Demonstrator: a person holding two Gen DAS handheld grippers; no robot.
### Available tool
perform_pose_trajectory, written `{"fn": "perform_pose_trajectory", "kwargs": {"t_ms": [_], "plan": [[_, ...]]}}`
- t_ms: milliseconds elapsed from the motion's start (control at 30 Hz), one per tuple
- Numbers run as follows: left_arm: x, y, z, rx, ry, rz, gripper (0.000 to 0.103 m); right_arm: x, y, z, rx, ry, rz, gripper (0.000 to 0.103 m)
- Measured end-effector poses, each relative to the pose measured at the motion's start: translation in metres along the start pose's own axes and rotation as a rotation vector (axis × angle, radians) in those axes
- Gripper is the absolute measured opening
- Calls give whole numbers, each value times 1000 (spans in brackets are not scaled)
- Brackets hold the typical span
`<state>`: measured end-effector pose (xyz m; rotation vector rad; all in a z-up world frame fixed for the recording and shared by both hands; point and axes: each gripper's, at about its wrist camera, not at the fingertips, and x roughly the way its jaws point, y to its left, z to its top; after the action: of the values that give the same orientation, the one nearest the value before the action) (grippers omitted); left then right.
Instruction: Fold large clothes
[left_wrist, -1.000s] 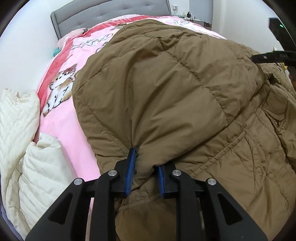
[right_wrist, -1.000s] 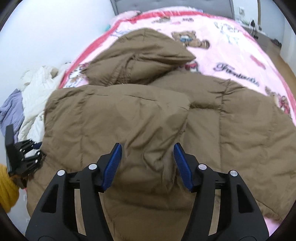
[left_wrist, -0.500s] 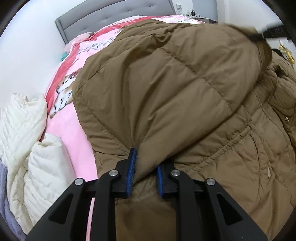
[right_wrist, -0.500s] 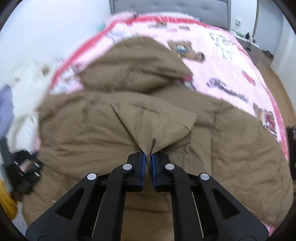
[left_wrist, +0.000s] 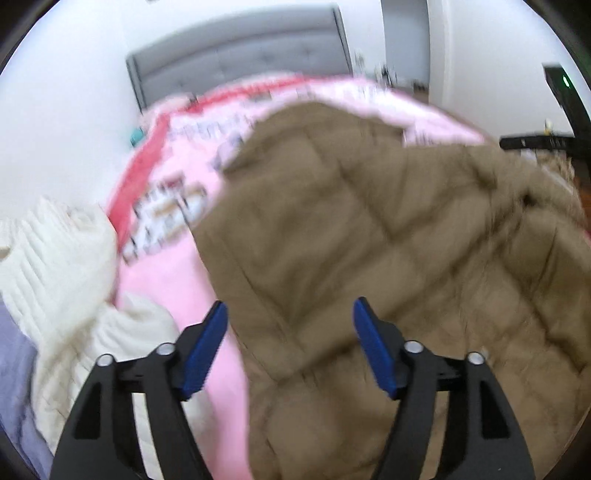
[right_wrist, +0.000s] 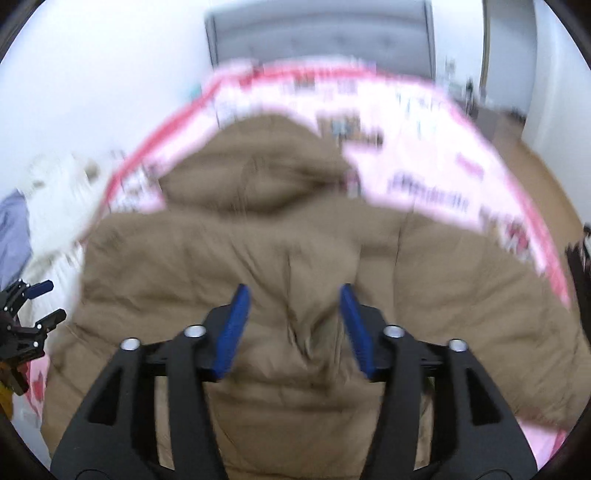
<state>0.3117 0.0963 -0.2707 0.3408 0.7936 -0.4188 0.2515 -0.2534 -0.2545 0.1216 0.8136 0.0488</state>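
A brown quilted hooded jacket lies spread on the bed, its hood toward the headboard. Both views are motion-blurred. My left gripper hovers above the jacket's left edge; its jaws are opening and the blue pads touch no cloth. My right gripper hangs over the middle of the jacket, jaws opening too, with a raised crease below the gap and no grip on it. The left gripper also shows at the far left of the right wrist view.
A pink printed blanket with a red border covers the bed below a grey padded headboard. A cream quilted garment and lilac cloth are piled at the left. Wooden floor lies to the right.
Both grippers were shut on folds of the jacket half a second ago. Both have let go, spread their jaws and lifted away; the jacket has dropped flat on the bed.
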Motion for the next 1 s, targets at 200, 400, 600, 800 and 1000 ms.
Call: {"fn": "perform_pose_trajectory", "kwargs": {"t_ms": [200, 400, 600, 800, 1000], "plan": [[45, 29, 63, -157, -27, -77, 79, 30, 32, 35, -60, -59, 38, 78], [112, 25, 83, -349, 37, -122, 80, 93, 57, 31, -10, 7, 71, 79], [145, 12, 63, -336, 119, -143, 97, 120, 62, -1, -50, 69, 21, 95], [151, 4, 51, -211, 141, -112, 98, 123, 59, -19, -152, 111, -25, 95], [148, 23, 44, -288, 131, -145, 98, 120, 26, -23, -81, 131, -38, 95]]}}
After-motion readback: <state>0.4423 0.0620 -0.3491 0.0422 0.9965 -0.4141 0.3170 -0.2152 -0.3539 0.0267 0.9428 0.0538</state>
